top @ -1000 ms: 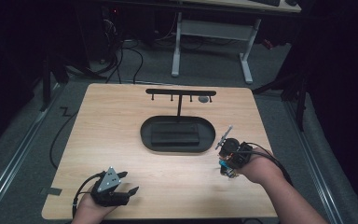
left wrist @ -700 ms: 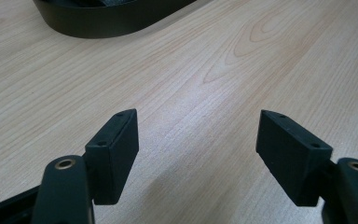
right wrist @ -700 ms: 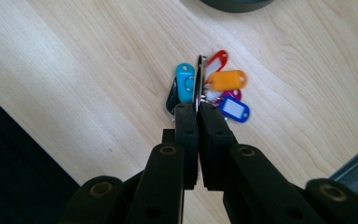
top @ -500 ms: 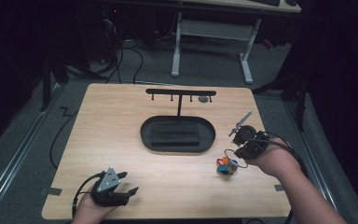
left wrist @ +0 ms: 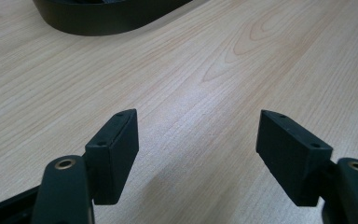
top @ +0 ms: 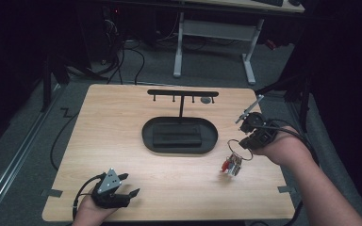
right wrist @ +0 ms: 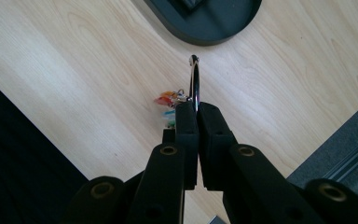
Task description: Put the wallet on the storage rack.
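1. The left gripper [top: 122, 188] rests at the table's [top: 122, 127] near left corner, jaws spread wide over bare wood.
2. The key ring [top: 239, 144], a thin metal loop, carries small red, orange and teal tags [top: 231, 165] hanging below it, right of the black oval tray [top: 179, 134].
3. The right gripper [right wrist: 193, 109] is clenched on the ring's edge, lifted above the table; the tags are too small to make out.
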The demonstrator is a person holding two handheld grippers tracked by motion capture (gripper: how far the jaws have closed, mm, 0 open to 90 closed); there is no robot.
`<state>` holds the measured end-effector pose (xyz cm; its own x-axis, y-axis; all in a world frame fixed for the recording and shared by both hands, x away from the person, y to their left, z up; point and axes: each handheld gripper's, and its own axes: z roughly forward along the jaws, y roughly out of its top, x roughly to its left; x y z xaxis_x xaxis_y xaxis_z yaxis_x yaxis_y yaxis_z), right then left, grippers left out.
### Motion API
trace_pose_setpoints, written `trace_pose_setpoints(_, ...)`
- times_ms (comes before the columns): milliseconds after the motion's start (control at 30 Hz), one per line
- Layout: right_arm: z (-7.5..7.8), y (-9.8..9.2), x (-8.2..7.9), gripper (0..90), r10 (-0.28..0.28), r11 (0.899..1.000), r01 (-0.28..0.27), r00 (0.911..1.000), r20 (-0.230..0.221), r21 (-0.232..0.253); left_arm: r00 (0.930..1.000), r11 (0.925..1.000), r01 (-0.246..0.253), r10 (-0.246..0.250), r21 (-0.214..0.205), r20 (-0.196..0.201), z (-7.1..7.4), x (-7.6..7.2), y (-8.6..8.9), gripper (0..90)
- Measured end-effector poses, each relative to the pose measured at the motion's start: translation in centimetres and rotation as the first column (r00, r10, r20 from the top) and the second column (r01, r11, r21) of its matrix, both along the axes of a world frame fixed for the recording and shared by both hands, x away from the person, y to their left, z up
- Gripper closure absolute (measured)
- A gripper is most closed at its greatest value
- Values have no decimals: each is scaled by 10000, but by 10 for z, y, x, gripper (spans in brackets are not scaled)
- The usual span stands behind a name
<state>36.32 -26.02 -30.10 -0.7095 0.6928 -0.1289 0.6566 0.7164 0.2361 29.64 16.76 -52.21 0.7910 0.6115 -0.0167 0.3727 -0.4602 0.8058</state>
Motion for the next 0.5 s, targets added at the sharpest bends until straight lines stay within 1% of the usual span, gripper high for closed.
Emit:
trace_pose_setpoints(67, 6, 3, 3, 878, -7, 10000, 7, 10000, 75, 38, 10000, 10000, 11, -11, 3, -12, 0, 0, 1, 303)
trace_pose_setpoints(300, 20, 11, 12, 878, 13, 10000, -14, 9994, 342, 19, 10000, 10000, -14, 14, -12, -23, 0, 0, 1, 302)
trace_pose_setpoints(500, 27, 18, 23, 878, -18, 9999, 13, 9990, 439, 111, 10000, 10000, 10, -10, 6, -35, 0, 0, 1, 302)
